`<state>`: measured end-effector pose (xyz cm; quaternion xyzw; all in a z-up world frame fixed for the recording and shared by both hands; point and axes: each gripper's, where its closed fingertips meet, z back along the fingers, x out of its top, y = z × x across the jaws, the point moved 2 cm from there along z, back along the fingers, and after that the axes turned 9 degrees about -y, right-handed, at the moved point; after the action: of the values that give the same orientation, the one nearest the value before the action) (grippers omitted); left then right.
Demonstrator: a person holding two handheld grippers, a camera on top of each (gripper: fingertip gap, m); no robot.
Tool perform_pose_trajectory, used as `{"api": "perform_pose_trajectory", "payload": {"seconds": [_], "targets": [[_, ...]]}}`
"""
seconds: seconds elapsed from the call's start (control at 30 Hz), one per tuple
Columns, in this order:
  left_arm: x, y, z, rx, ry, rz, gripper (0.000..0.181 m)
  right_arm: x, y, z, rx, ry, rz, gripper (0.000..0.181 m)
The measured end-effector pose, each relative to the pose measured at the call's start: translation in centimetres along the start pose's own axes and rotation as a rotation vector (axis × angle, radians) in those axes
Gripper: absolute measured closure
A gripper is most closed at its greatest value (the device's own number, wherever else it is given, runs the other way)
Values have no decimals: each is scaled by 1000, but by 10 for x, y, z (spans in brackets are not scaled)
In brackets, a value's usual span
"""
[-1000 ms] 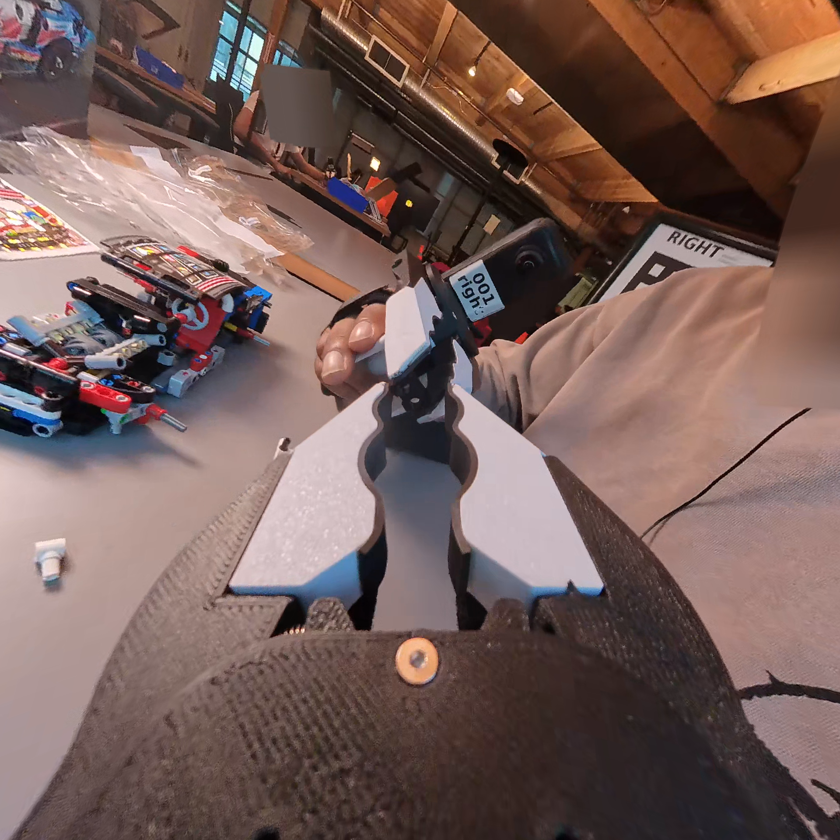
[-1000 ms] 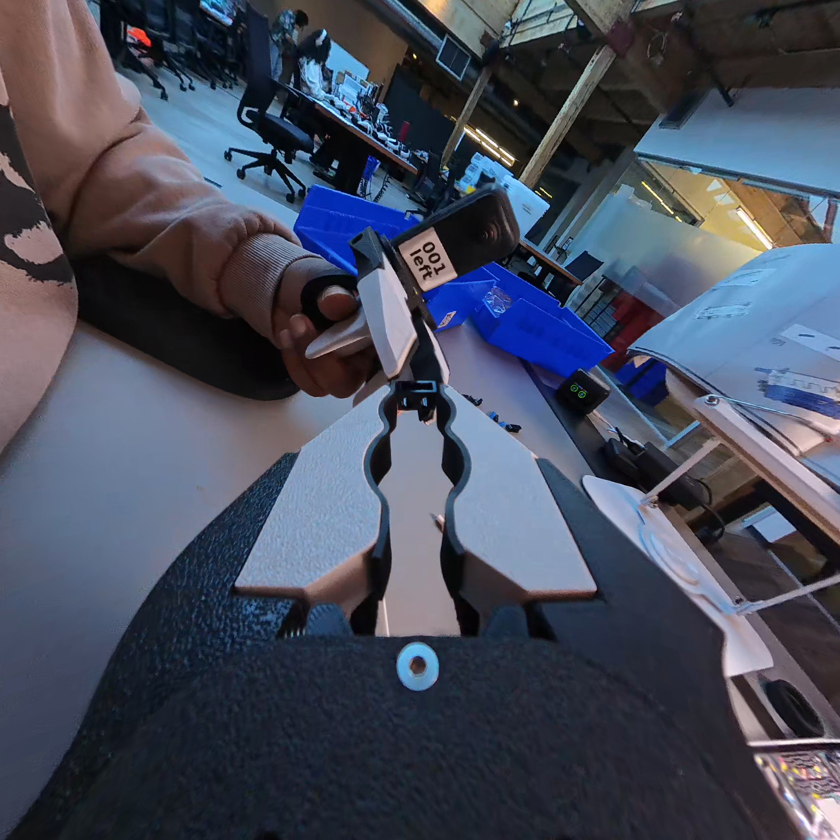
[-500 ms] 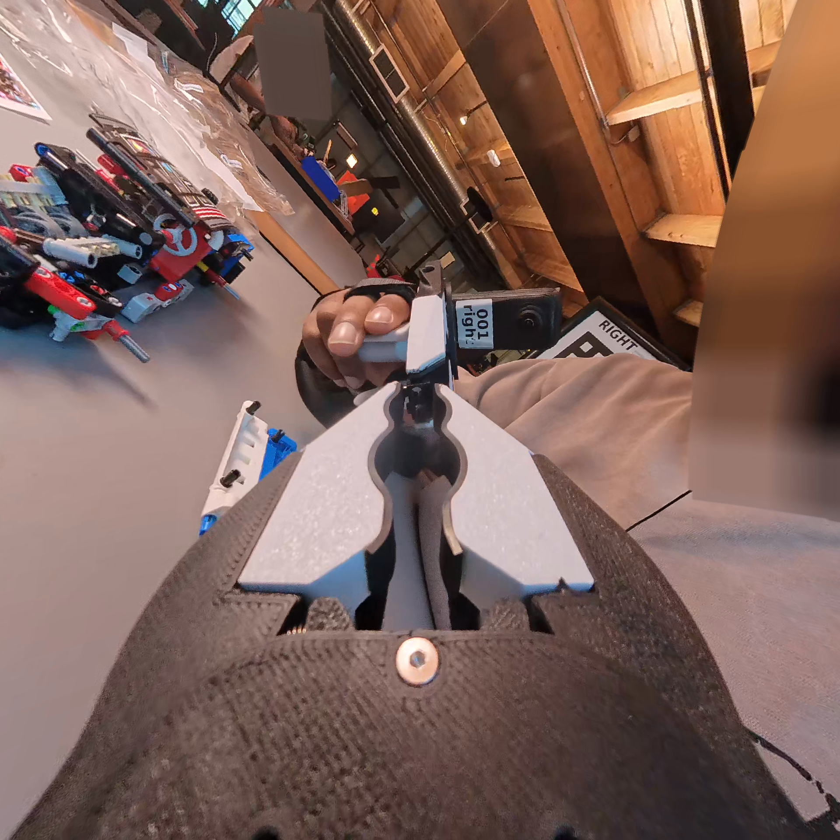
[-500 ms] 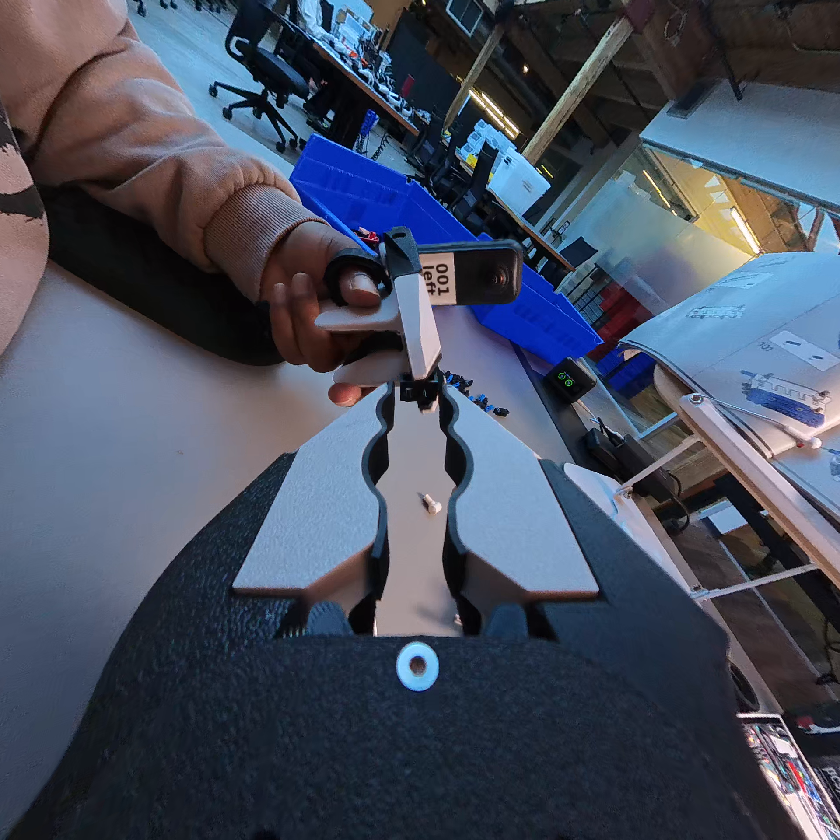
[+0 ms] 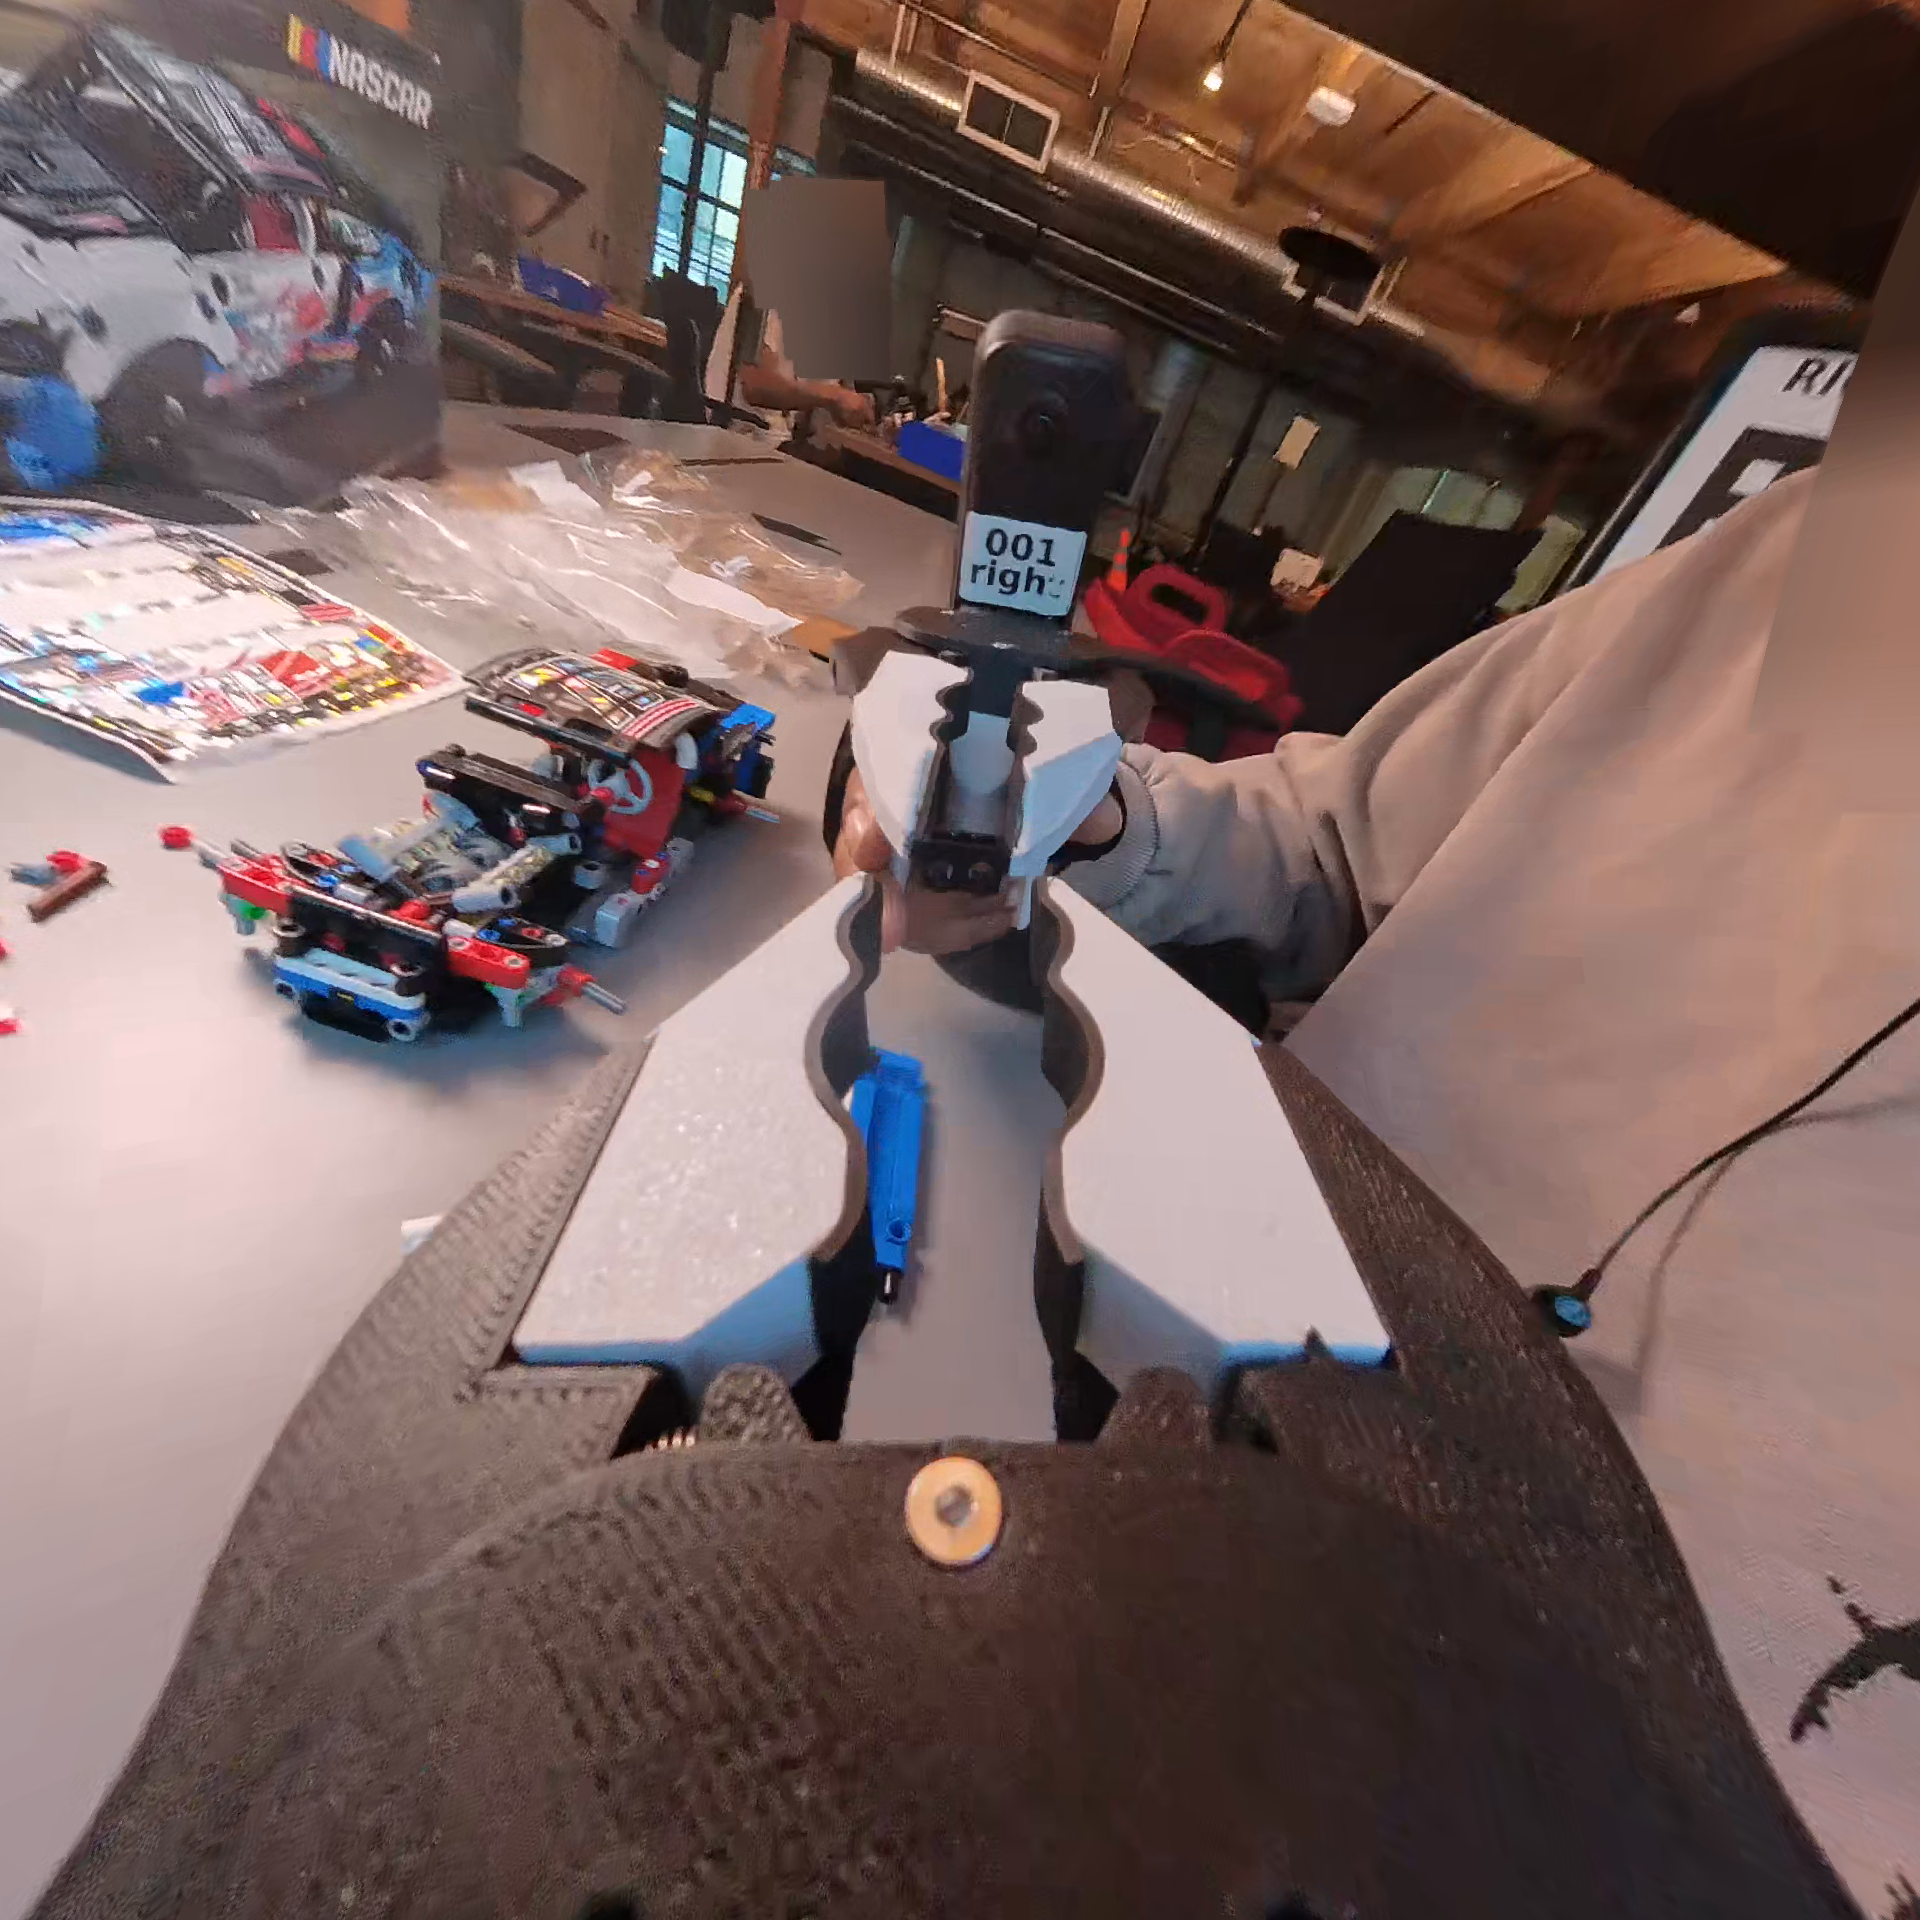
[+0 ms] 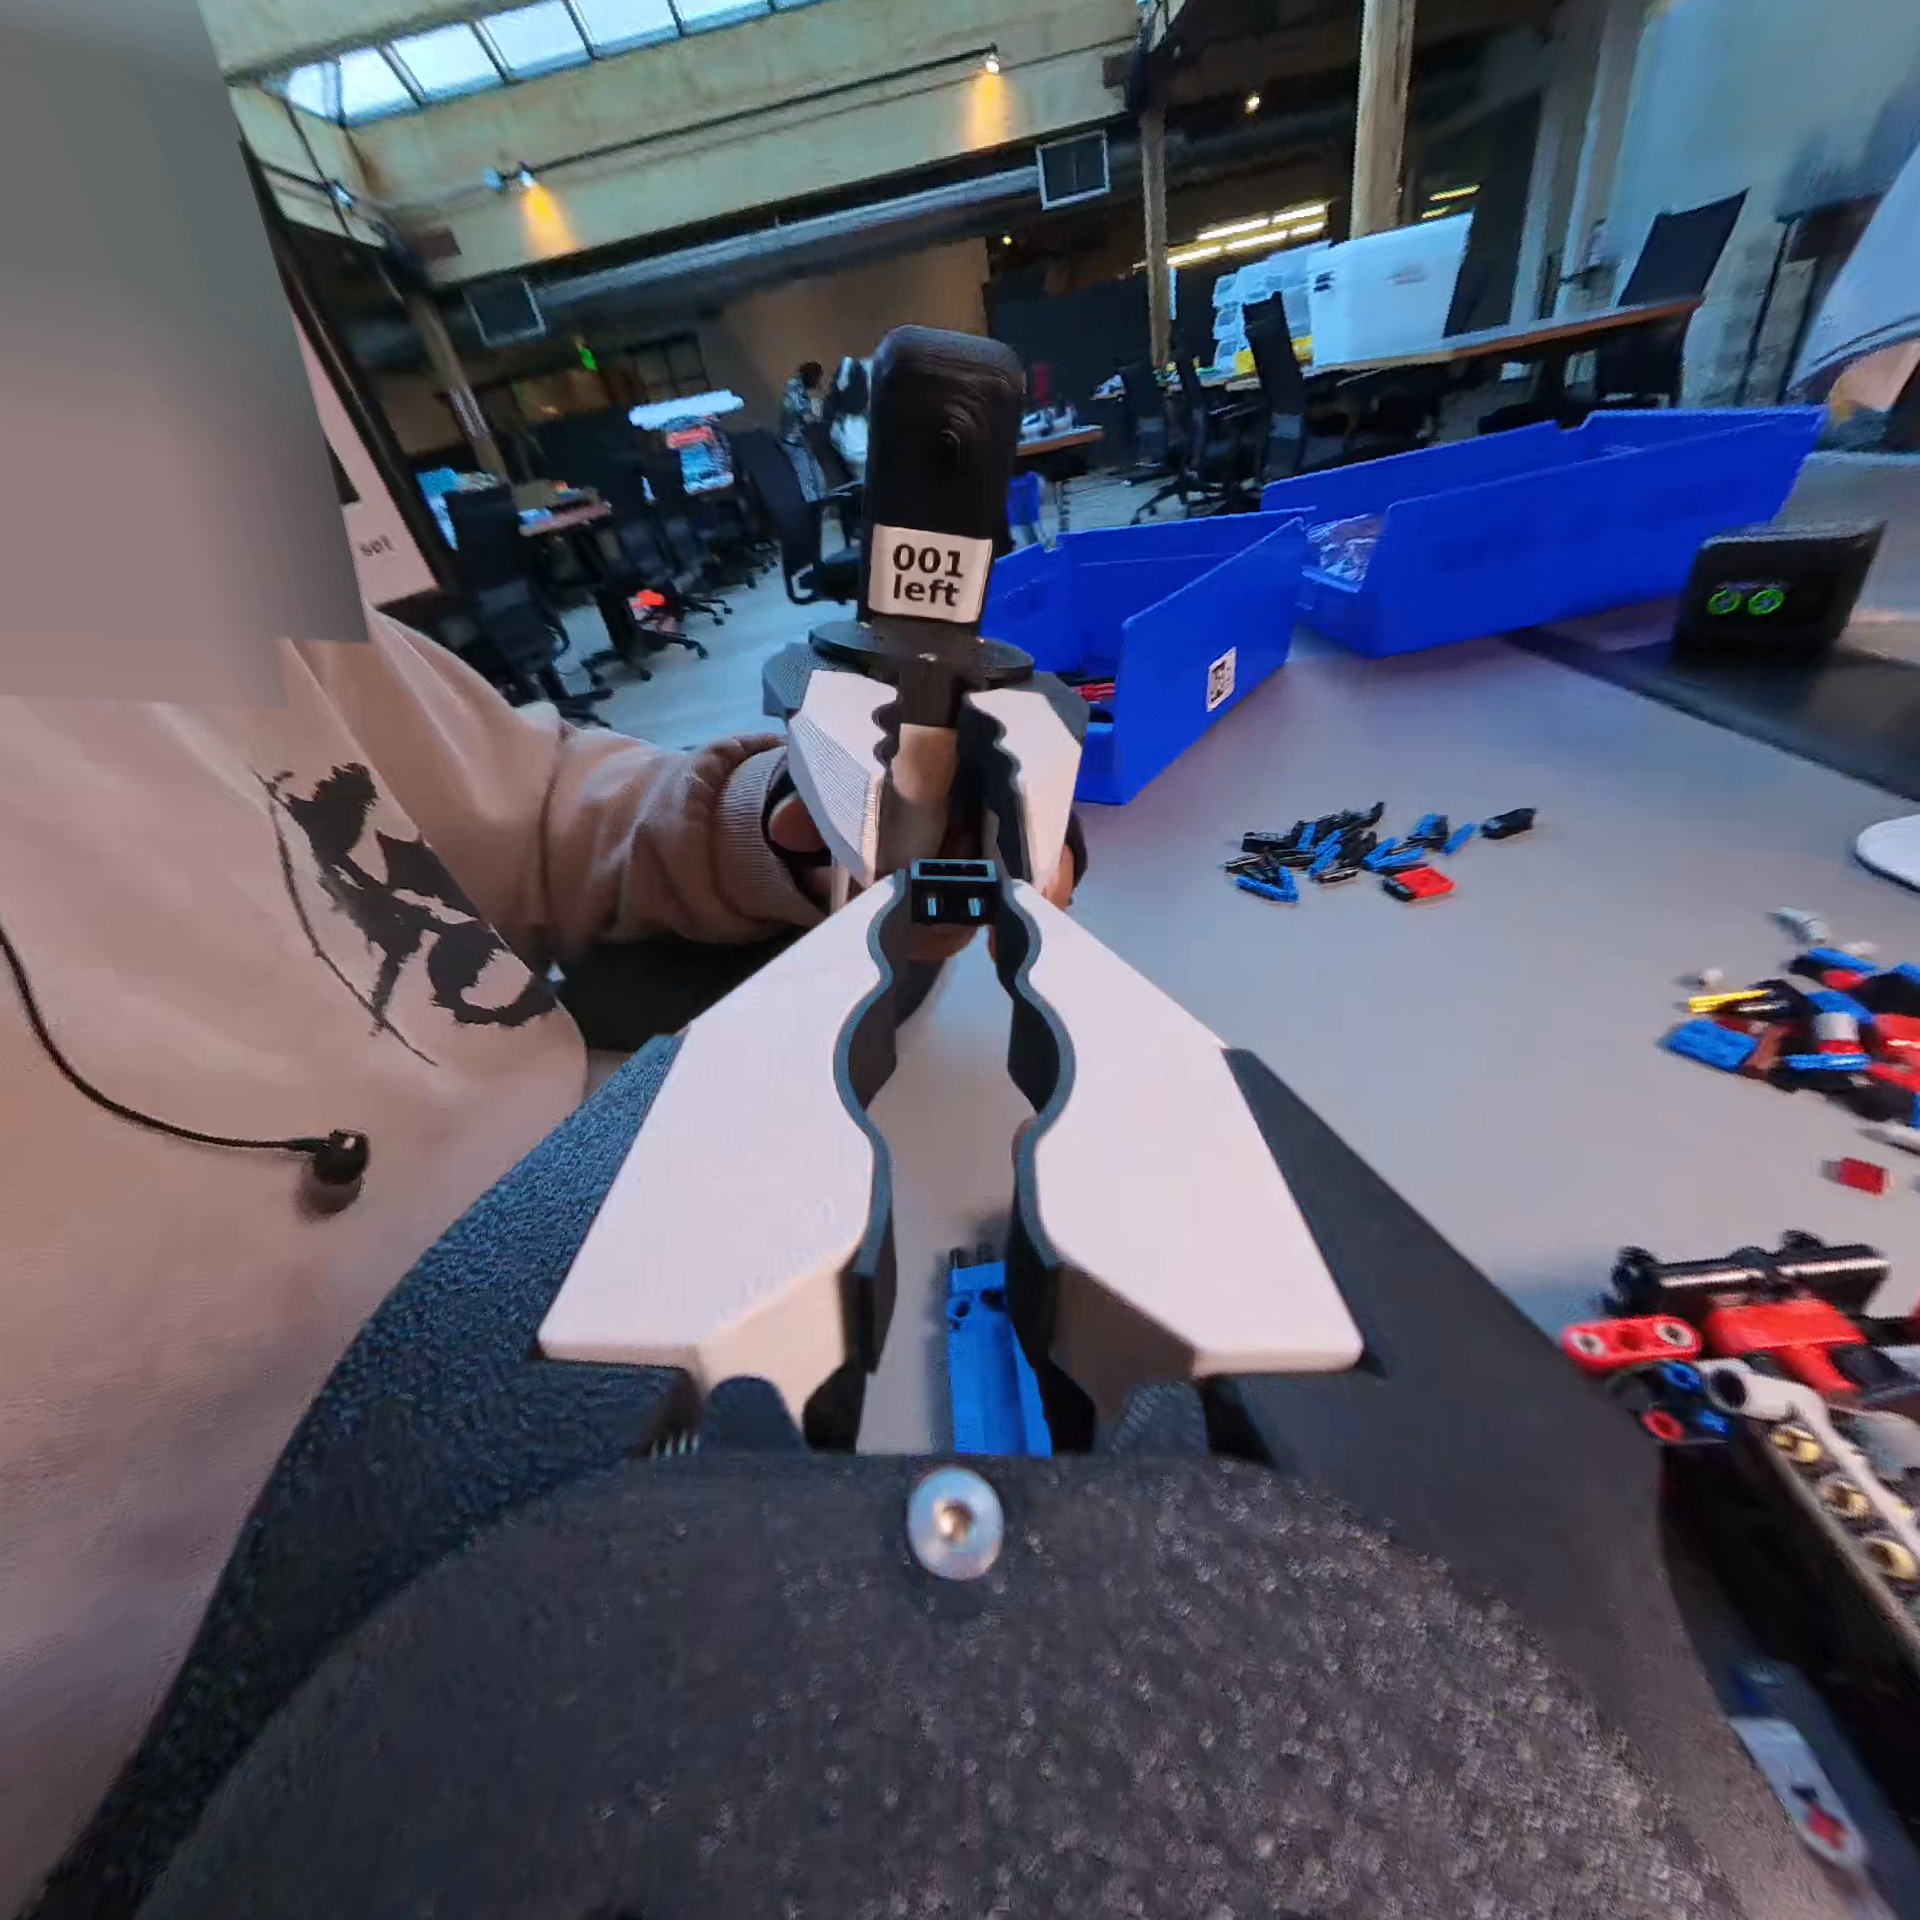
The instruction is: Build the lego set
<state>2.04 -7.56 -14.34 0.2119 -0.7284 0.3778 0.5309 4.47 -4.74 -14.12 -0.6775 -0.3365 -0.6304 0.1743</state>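
The lego set (image 5: pixel 499 852), a half-built car, sits on the grey table (image 5: pixel 156 1195) left of the left gripper (image 5: pixel 951 914), whose tips meet a small black piece (image 5: pixel 954 860) also pinched by the right gripper (image 5: pixel 982 790). In the right wrist view, the right gripper (image 6: pixel 951 904) clamps that black piece (image 6: pixel 951 894), facing the left gripper (image 6: pixel 935 800). Both seem to grip it; pulling unevenly could pop it free.

Each view is taken from behind its own gripper, along the fingers, close above the surface (image 5: pixel 156 1195). The views face each other; the black piece (image 6: pixel 951 891) between them is shared.
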Motion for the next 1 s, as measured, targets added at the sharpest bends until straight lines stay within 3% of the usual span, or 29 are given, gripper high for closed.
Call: {"api": "perform_pose_trajectory", "payload": {"seconds": [0.27, 0.77, 0.93, 1.0], "targets": [[-4, -5, -3, -13, 25, -33, 163, -3, 4, -4, 42, -2, -107, 169], [-6, -6, -2, -53, 23, 42, 168, -6, 5, -3, 47, 13, -92, 168], [0, -6, 2, -69, -15, 63, 168, 6, 7, 3, 57, -40, -16, 157], [3, -7, 3, -89, -39, 123, 168, 11, 4, 7, 12, -51, 176, 156]]}}
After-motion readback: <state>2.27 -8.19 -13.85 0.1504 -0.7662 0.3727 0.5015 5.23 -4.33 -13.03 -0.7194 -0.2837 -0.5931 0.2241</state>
